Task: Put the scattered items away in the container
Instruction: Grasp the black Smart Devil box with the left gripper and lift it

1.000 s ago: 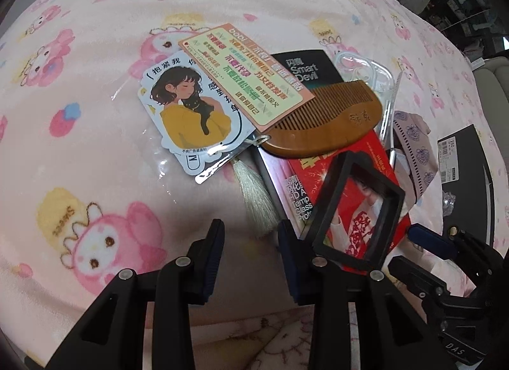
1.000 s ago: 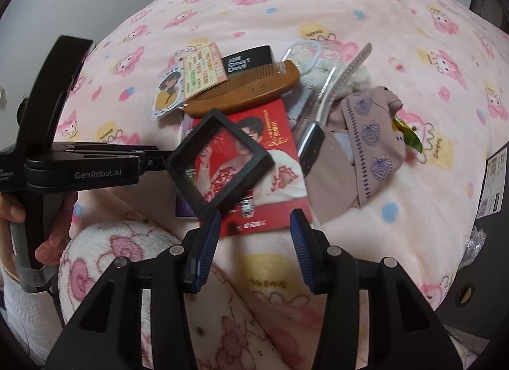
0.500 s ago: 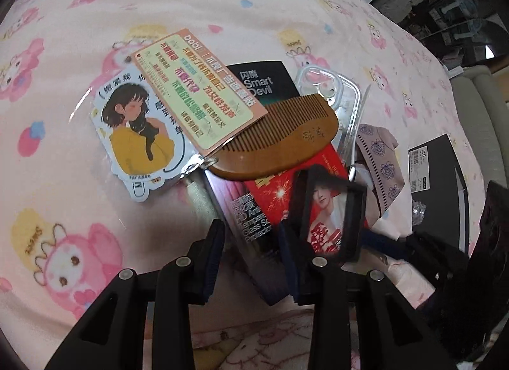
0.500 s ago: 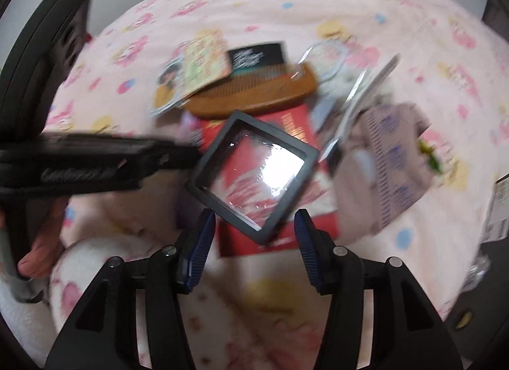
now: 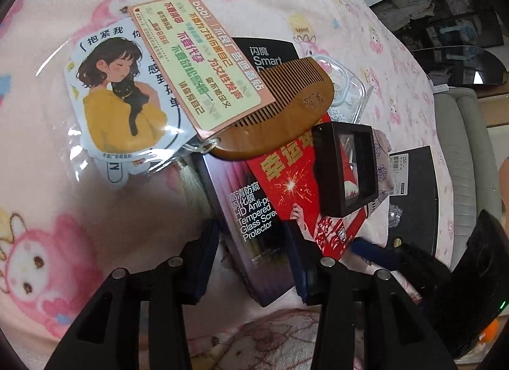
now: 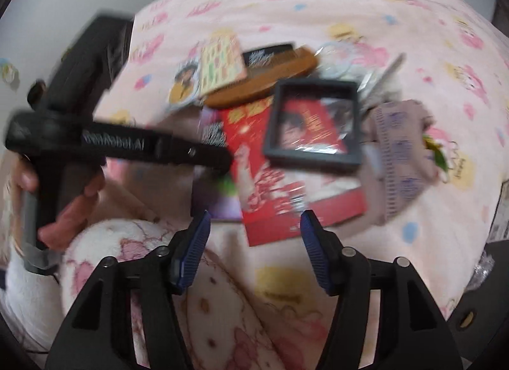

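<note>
A pile of items lies on a pink cartoon blanket. It holds a girl-with-cat card, a green and pink card, a wooden comb, a purple screen-protector box and a red booklet. A black square frame box lies on the booklet, free of both grippers; it also shows in the right wrist view. My left gripper is open, its fingers either side of the purple box's near end. My right gripper is open and empty, just short of the red booklet.
A beige patterned cloth and clear plastic packaging lie right of the pile. A black box with a price label sits at the bed's right edge. A fluffy pink and white sleeve fills the foreground.
The black frame box, earlier held up at my left gripper's right finger, now lies on the red booklet. My left gripper has moved forward over the purple box. The right gripper has opened wider.
</note>
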The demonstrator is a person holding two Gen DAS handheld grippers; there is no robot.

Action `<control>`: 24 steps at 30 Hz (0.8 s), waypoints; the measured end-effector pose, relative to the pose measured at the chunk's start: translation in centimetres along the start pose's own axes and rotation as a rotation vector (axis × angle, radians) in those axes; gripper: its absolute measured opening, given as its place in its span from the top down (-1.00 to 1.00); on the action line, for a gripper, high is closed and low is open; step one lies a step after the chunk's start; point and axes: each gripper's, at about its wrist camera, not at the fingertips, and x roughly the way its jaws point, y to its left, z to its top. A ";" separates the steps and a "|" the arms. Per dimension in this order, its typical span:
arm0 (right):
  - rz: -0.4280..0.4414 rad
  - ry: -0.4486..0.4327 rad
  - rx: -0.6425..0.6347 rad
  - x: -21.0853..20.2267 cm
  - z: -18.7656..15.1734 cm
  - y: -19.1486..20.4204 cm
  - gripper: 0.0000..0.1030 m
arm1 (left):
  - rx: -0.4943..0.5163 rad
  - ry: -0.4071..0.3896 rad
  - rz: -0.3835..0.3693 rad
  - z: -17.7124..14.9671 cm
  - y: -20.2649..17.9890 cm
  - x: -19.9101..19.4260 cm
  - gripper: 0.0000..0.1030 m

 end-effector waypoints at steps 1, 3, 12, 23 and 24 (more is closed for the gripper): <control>-0.009 -0.002 0.001 0.3 0.1 0.2 -0.25 | -0.002 0.004 -0.002 -0.1 0.1 -0.2 0.28; -0.026 -0.011 0.012 0.3 0.5 0.0 -0.25 | -0.006 0.008 -0.010 -0.3 0.5 -0.6 0.28; -0.266 -0.044 0.098 -0.4 0.6 -4.0 -0.27 | -0.044 0.061 -0.108 0.4 1.5 1.0 0.13; -0.089 -0.082 0.145 -3.9 -0.9 -2.9 -0.26 | -0.038 -0.139 -0.107 -1.6 -0.1 -5.2 0.62; -0.062 -0.082 0.144 -3.7 -0.7 -2.6 -0.26 | -0.031 -0.144 -0.103 -1.8 -0.4 -5.7 0.62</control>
